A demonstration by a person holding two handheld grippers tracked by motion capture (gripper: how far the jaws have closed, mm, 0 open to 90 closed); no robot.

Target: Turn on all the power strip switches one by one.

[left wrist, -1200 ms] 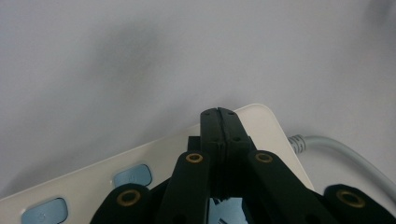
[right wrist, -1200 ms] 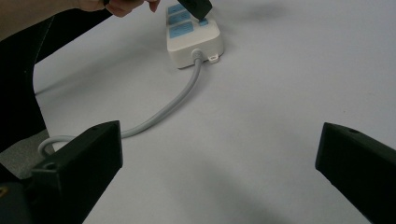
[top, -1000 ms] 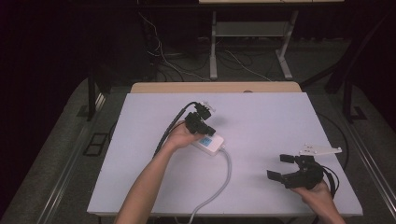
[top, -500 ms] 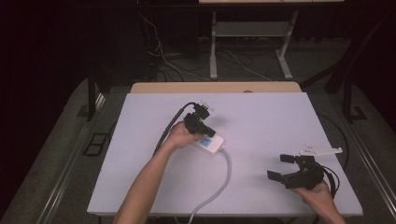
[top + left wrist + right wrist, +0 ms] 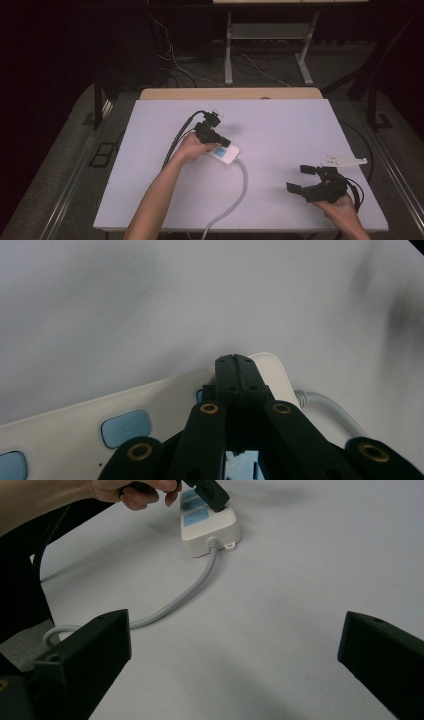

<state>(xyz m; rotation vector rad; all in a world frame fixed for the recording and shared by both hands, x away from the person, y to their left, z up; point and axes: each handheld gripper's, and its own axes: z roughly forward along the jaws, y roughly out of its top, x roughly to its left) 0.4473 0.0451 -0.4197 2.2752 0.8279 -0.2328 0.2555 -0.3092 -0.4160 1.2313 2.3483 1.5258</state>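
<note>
beyond the pale lavender table top (image 5: 300, 125), well past the tool, a dim room with grey carpeted floor (image 5: 65, 165), loose cables (image 5: 175, 65) and a metal-legged desk frame (image 5: 265, 35).

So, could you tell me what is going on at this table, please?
A person works a gripper in each hand at a white table. The left gripper, jaws shut, has its tip on the end of a white power strip with blue switches, beside where the grey cord leaves it. The right gripper sits apart near the table's right edge, jaws open and empty.
</note>
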